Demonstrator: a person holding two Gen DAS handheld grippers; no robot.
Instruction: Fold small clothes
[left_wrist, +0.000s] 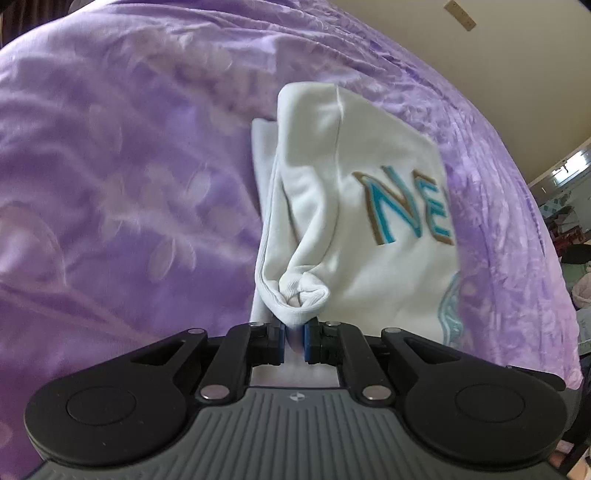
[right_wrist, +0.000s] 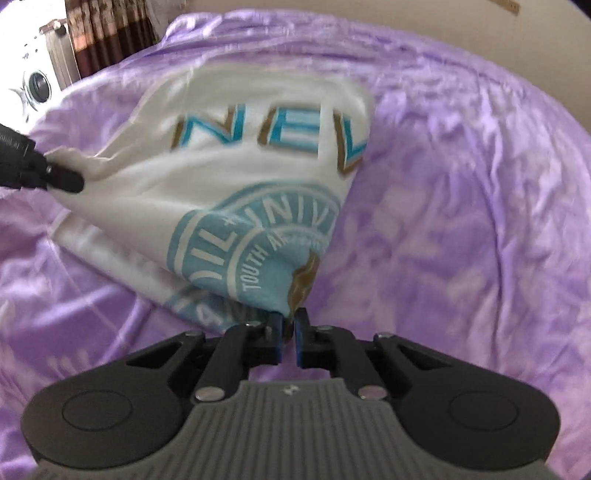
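A small white shirt (left_wrist: 369, 184) with blue and brown letters lies partly lifted on a purple bedspread (left_wrist: 129, 184). My left gripper (left_wrist: 294, 338) is shut on a bunched white edge of the shirt. In the right wrist view the same shirt (right_wrist: 229, 177) shows a round light-blue print. My right gripper (right_wrist: 290, 332) is shut on the shirt's near corner by that print. The left gripper (right_wrist: 62, 177) shows at the left edge of that view, pinching the shirt's other side. The cloth is pulled up between the two grips.
The purple bedspread (right_wrist: 461, 221) fills both views. A white speaker (right_wrist: 37, 86) and brown curtains (right_wrist: 107, 33) stand beyond the bed at the upper left. A beige wall (left_wrist: 498, 74) and cluttered shelves (left_wrist: 569, 229) lie to the right.
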